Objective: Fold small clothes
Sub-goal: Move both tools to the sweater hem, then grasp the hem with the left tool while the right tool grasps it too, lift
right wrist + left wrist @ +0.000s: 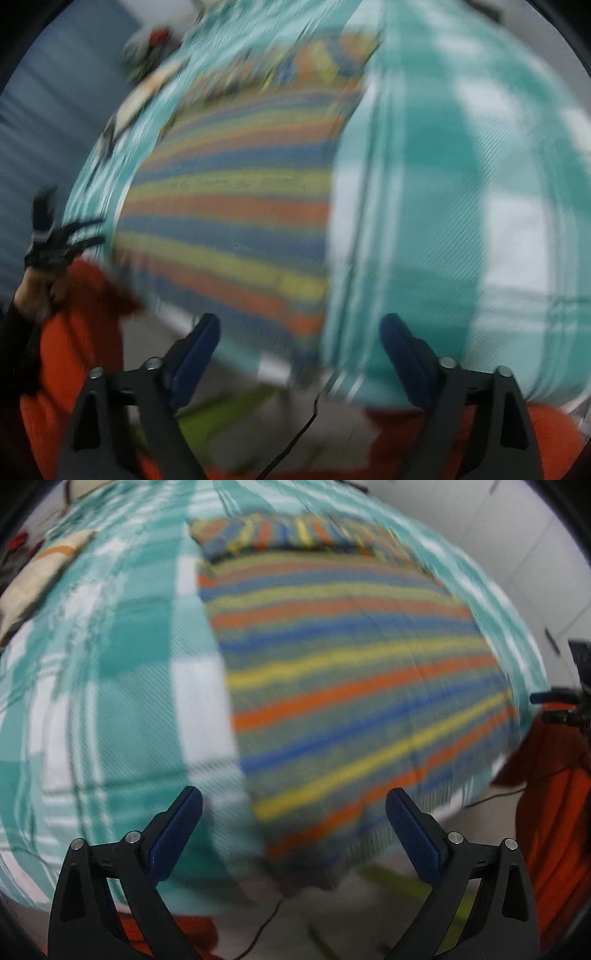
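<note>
A small striped garment (354,672) with orange, blue, yellow and green bands lies flat on a teal and white checked sheet (122,672). It also shows in the right wrist view (236,221), on the same sheet (461,221). My left gripper (293,808) is open and empty, just short of the garment's near edge. My right gripper (299,332) is open and empty, by the garment's near right corner. Both views are blurred by motion.
The other gripper shows at the right edge of the left wrist view (561,705) and at the left edge of the right wrist view (55,236). Orange cloth (74,332) hangs below the sheet's edge. A cream pillow (40,576) lies far left. A thin cable (266,919) runs on the floor.
</note>
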A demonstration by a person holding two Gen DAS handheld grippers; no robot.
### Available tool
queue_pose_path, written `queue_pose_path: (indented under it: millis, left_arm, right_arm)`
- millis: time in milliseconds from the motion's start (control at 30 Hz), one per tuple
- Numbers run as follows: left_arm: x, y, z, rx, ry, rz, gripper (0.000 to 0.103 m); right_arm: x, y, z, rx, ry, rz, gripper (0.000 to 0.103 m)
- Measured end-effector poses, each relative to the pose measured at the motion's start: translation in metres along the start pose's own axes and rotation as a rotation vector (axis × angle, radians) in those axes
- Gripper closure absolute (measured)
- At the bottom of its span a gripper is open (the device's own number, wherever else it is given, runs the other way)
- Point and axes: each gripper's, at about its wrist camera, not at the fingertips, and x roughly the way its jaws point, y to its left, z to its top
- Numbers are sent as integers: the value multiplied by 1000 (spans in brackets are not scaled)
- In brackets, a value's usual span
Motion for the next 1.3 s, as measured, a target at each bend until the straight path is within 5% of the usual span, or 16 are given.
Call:
queue_pose_path:
  millis: [67,367,467,533,600,633,733,833,1000,1300]
  left_arm:
    - [13,0,-4,-8,49,18,16]
    - [23,-4,-24,2,120,19,18]
    - [27,-6,-26,-6,147,13,25]
    - [31,-6,-29,-29,198,-7,54]
    - [37,-1,-36,-83,254,-87,97]
    - [37,2,-39,-114,256,-112,97]
    - [22,11,-38,-179,194,-161,98]
    - [-8,26,-23,-301,71,-312,98]
    - [-53,49,39,-401,-156,-453,98]
    - [-28,124,180,-572,-348,-449,98]
  right_arm:
    - [19,7,-5,-32,83,14,21]
    - [71,9,-3,-30,207,20,43]
    - [73,9,0,-10,199,48,64]
    - [71,5,0,13,189,51,95]
    - [68,5,2,30,182,64,96]
    - [64,4,1,35,172,78,96]
    - [50,7,1,54,130,115,96]
    - [26,1,7,133,45,224,96]
    - [-15,-16,47,240,-170,383,96]
    - [-30,-68,193,329,-399,356,97]
